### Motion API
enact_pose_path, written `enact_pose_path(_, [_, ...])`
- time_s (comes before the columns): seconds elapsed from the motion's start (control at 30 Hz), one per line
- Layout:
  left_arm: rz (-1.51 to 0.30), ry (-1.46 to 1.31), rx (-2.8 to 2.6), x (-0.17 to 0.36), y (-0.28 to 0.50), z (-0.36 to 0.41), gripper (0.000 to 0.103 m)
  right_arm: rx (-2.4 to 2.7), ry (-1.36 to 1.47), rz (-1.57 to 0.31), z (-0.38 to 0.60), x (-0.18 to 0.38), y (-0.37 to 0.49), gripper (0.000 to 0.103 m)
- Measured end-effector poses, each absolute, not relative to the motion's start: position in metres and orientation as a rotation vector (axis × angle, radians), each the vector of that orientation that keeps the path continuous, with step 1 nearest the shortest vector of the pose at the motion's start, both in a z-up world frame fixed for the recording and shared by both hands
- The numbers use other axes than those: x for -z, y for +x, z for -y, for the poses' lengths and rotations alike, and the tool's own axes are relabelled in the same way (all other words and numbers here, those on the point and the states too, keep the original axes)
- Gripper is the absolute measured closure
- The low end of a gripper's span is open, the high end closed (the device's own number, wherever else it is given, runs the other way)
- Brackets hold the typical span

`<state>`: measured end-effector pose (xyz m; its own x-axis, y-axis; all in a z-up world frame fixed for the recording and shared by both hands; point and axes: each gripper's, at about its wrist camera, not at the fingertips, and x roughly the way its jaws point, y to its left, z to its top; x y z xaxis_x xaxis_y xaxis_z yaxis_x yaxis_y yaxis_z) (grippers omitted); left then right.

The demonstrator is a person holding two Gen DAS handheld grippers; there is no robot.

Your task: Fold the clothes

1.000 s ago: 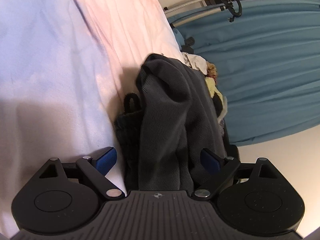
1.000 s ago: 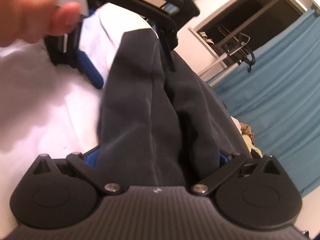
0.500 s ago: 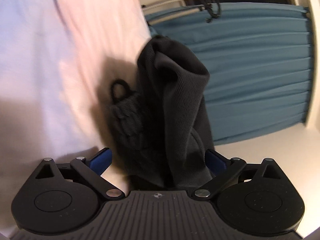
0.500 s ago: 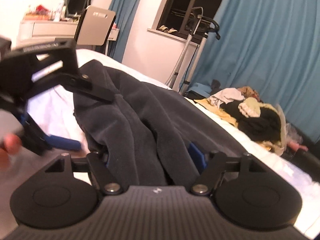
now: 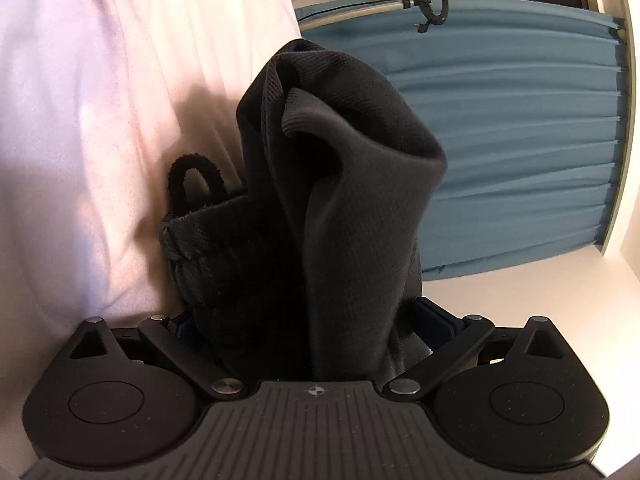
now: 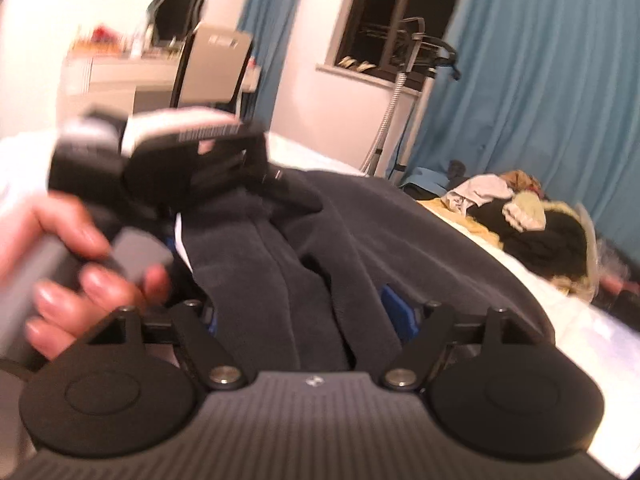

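- Dark garment (image 5: 352,216): bunched fleece-like cloth rising between my left gripper's (image 5: 312,320) jaws; its lower end is hidden behind the gripper body, and a small loop (image 5: 194,178) stands at its left edge.
- Left gripper: jaws spread wide, blue pads mostly buried in cloth; whether they press on it I cannot tell.
- Right gripper (image 6: 312,312): the same garment (image 6: 360,232) lies across the white bed (image 6: 592,332) and runs in between its jaws, which have just been opening; the grip appears loose, though blur obscures it.
- Right wrist view only: my left hand (image 6: 76,280) holding the other gripper, a heap of clothes (image 6: 532,220), a chair (image 6: 216,68).
- Both views: teal curtain (image 5: 520,140).
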<state>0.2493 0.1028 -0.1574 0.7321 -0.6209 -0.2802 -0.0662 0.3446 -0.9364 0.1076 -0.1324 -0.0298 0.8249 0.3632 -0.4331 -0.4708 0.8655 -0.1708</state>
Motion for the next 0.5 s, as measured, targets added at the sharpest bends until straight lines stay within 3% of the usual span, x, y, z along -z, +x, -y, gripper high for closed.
enact_pose_path(0.23, [-0.724,-1.159,0.37,0.16,0.247,-0.102,0.004,-0.388,0.196,-0.381,0.203,-0.012,0.088,0.015])
enact_pose_path(0.3, [-0.761,-1.163,0.374,0.16,0.253,-0.104,0.004,-0.282,0.282,-0.357,0.223,-0.016,0.092,0.006])
enact_pose_path(0.5, [-0.819,-1.199,0.385,0.164,0.264,-0.112,0.005,-0.084,0.651,-0.496,0.285,0.027,0.14,0.005])
